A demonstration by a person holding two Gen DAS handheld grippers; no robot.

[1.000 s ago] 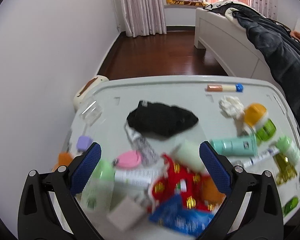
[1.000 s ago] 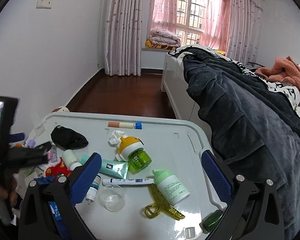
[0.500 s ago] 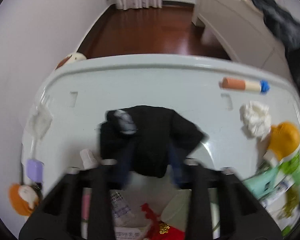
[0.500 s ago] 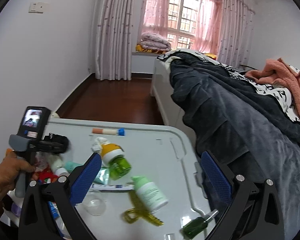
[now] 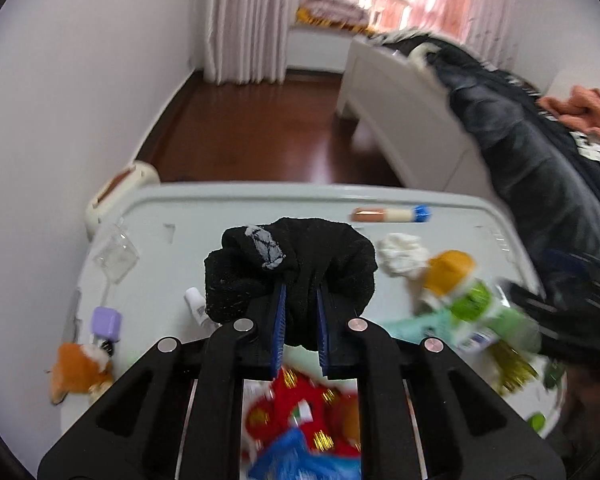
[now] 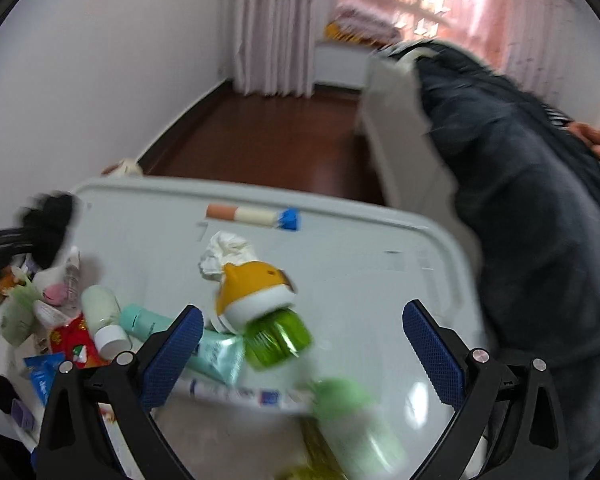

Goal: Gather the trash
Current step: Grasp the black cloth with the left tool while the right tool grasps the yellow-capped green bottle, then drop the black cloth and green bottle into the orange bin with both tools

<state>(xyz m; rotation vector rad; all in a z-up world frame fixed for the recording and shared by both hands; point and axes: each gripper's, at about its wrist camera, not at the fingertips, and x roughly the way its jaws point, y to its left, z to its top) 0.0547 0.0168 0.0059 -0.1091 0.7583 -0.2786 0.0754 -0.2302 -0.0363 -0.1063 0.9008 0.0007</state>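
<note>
1. Left gripper point(image 5: 300, 320) is pinching fuzzy black cloth point(image 5: 292, 264), center frame, above pale plastic table point(image 5: 220, 208)
2. Right gripper point(image 6: 302, 354) is hanging spread over green bottle point(image 6: 278, 336); crumpled tissue point(image 6: 220, 256) is lying behind

Black gripper point(image 5: 300, 312) frames, blue textured pads point(image 6: 172, 356), silver screws.

We cannot read the smeared blue packet point(image 5: 300, 460) cut off at the bottom edge of the left view. In the right view, the pale green bottle point(image 6: 356, 424) at lower centre is blurred, and the black cloth point(image 6: 50, 216) at far left is indistinct.
</note>
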